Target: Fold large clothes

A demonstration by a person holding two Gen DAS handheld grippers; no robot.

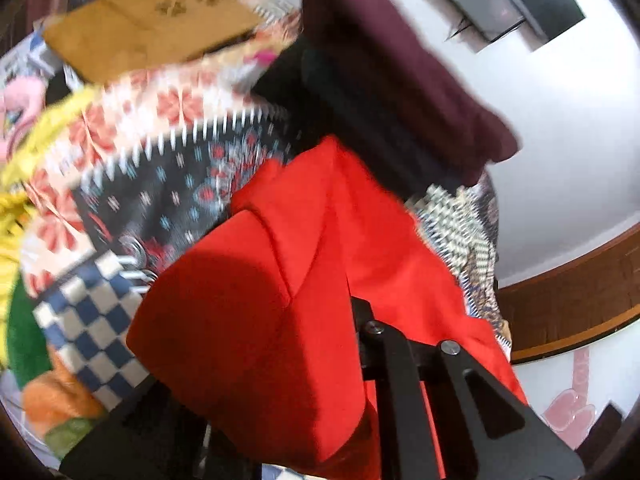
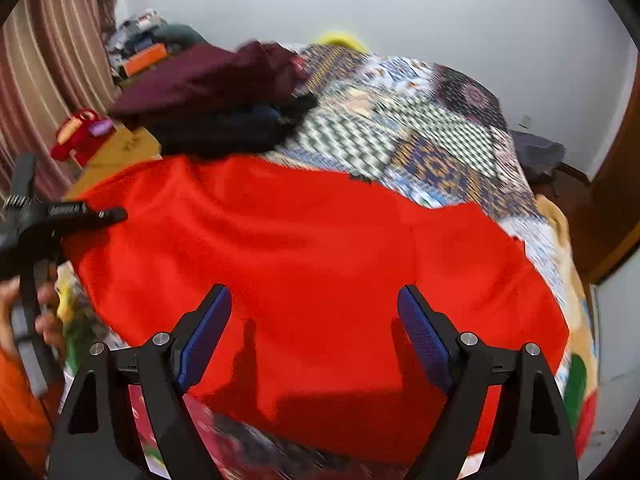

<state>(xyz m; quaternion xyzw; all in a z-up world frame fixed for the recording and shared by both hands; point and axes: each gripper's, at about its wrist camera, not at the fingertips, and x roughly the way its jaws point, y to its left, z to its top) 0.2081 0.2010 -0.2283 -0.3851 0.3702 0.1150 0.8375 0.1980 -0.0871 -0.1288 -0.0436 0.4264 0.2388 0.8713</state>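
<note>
A large red garment lies spread over a bed covered by a patchwork quilt, directly ahead of the right gripper, whose blue-padded jaws stand wide open just above the cloth with nothing between them. In the left wrist view the left gripper has its jaws closed on a bunched edge of the same garment; red cloth wraps over the jaws and hides the tips, and that corner rises in a thick fold in front of them. The main risk, as a judgement: only one hand has a hold, so pulling the pinched corner across could drag the whole garment sideways and leave the fold crooked, or the thick bunch could slip out of the narrow grip. The free edge below the right jaws may also hang off the bed and slide down. The garment is bright, plain red, soft and heavy-looking, with broad shallow wrinkles and a faint seam running away from the right jaws. Beyond it, a pile of dark maroon clothes sits further up the bed.
</note>
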